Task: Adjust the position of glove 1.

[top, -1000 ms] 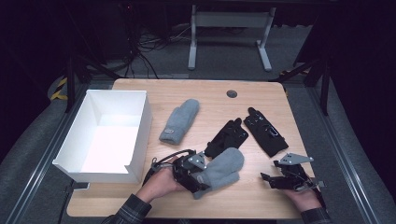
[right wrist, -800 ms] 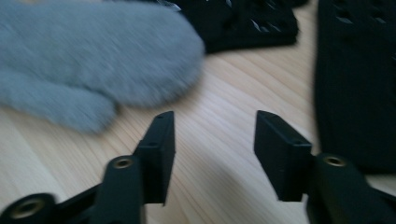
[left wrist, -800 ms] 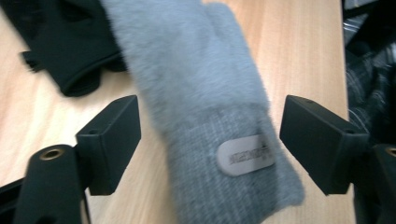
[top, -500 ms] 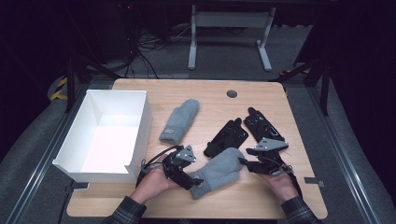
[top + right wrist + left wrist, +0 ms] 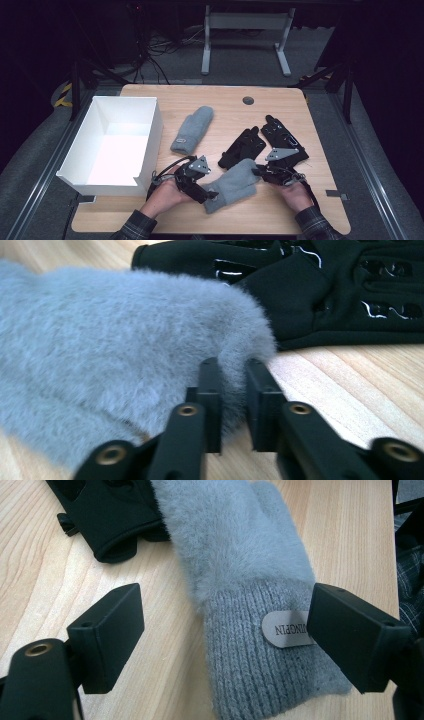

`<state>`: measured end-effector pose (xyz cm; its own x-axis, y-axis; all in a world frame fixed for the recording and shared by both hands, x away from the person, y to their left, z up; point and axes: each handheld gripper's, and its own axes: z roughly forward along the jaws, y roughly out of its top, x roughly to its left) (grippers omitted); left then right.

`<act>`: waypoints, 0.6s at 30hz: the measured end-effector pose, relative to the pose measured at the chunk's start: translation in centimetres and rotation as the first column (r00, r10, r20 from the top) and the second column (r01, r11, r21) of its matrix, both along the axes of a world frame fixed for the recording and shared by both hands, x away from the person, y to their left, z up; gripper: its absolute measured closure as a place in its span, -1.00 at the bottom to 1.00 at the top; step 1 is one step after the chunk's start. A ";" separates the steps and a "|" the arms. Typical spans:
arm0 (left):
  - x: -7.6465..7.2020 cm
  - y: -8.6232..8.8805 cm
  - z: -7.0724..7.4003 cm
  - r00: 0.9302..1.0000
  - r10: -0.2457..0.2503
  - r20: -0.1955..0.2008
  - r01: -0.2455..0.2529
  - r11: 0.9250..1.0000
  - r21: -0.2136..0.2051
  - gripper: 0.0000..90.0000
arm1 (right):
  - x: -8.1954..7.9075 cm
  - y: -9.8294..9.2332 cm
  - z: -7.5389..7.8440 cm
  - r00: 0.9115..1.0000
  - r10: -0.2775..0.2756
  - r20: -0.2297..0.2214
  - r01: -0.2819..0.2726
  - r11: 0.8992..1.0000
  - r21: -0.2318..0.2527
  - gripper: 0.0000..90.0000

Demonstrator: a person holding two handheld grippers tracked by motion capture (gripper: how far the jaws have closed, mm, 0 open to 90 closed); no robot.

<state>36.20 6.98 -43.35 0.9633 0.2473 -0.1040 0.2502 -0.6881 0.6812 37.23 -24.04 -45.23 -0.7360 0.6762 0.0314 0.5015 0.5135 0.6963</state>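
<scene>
A fluffy grey mitten (image 5: 235, 182) lies near the table's front edge between my two grippers. My left gripper (image 5: 207, 192) is at its knitted cuff. In the left gripper view the gripper (image 5: 225, 630) stands open, its jaws having just been opening, with the cuff (image 5: 250, 645) and its label between them, untouched. My right gripper (image 5: 257, 172) is at the mitten's other end. Its jaws have just been closing, and in the right gripper view the gripper (image 5: 232, 375) is pinched on the furry tip (image 5: 100, 355).
A second grey mitten (image 5: 192, 130) lies mid-table. Two black gloves (image 5: 245, 147) (image 5: 282, 137) lie just behind the held mitten and the right gripper. An open white box (image 5: 112, 182) stands at the left. A round hole (image 5: 248, 100) is near the far edge.
The right gripper came in leftward from the front right to the mitten's tip and closed on it. The left gripper's jaws widened off the cuff. The mitten settled flatter on the table.
</scene>
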 end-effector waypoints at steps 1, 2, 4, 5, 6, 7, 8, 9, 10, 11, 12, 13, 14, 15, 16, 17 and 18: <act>0.0 0.0 0.0 1.000 0.000 -0.001 0.000 1.000 0.000 -0.64 | -0.1 0.0 0.1 1.000 0.002 0.003 -0.002 1.000 -0.001 0.85; 0.0 0.0 0.0 1.000 -0.001 0.000 0.001 1.000 0.000 -0.64 | -0.2 -0.1 0.3 1.000 0.007 0.005 -0.007 1.000 0.003 0.86; 0.0 0.0 0.1 1.000 0.002 0.002 -0.002 1.000 -0.001 -0.64 | -0.7 -0.5 1.0 1.000 0.004 0.003 -0.004 1.000 0.015 0.86; 0.0 0.0 0.1 1.000 0.001 0.004 -0.001 1.000 -0.003 -0.64 | -1.0 -0.7 1.2 1.000 -0.003 0.001 0.003 1.000 0.018 0.86; 0.0 0.1 0.1 1.000 0.002 0.006 -0.002 1.000 -0.002 -0.64 | -1.2 -0.9 1.4 1.000 -0.008 -0.004 0.008 1.000 0.019 0.86; 0.0 0.1 0.1 1.000 0.002 0.004 -0.002 1.000 -0.002 -0.64 | -1.4 -1.1 1.5 1.000 -0.014 -0.011 0.014 1.000 0.018 0.86; 0.0 0.1 0.2 1.000 0.006 -0.001 -0.006 1.000 0.003 -0.64 | -1.9 -1.4 1.5 1.000 -0.020 -0.019 0.021 1.000 0.016 0.86; 0.0 0.1 0.2 1.000 0.007 0.002 -0.007 1.000 0.005 -0.64 | -2.2 -1.7 1.5 0.999 -0.028 -0.032 0.029 0.999 0.019 0.86; 0.1 0.1 0.1 1.000 0.003 0.008 -0.003 1.000 -0.002 -0.64 | -2.6 -2.0 1.5 0.998 -0.036 -0.045 0.037 0.999 0.019 0.86; 0.1 0.1 0.2 1.000 0.006 0.006 -0.006 1.000 -0.002 -0.64 | -3.0 -2.3 1.5 0.998 -0.043 -0.051 0.044 0.999 0.018 0.86; 0.1 0.1 0.2 1.000 0.005 0.009 -0.005 1.000 -0.003 -0.64 | -3.3 -2.6 1.6 0.997 -0.048 -0.053 0.049 0.999 0.024 0.85; 0.1 0.1 0.2 1.000 0.005 0.009 -0.005 1.000 -0.003 -0.64 | -3.6 -2.9 1.7 0.997 -0.051 -0.054 0.052 0.998 0.029 0.85; 0.1 0.0 0.2 1.000 0.007 0.008 -0.007 1.000 -0.001 -0.64 | -3.8 -3.1 1.7 0.997 -0.050 -0.059 0.052 0.998 0.029 0.85; 0.2 -0.1 0.1 1.000 0.008 0.011 -0.008 1.000 0.001 -0.64 | -4.0 -3.2 1.6 0.997 -0.050 -0.064 0.052 0.998 0.020 0.84; 0.2 -0.1 0.1 1.000 0.008 0.011 -0.008 1.000 0.001 -0.64 | -4.0 -3.2 1.6 0.997 -0.050 -0.064 0.052 0.998 0.020 0.84; 0.2 -0.2 0.1 1.000 0.007 0.009 -0.007 1.000 0.003 -0.64 | -4.1 -3.3 0.9 0.995 -0.051 -0.085 0.050 0.999 -0.005 0.83; 0.2 -0.2 0.1 1.000 0.011 0.010 -0.011 1.000 0.005 -0.64 | -4.1 -3.4 0.6 0.994 -0.051 -0.093 0.051 0.999 -0.006 0.82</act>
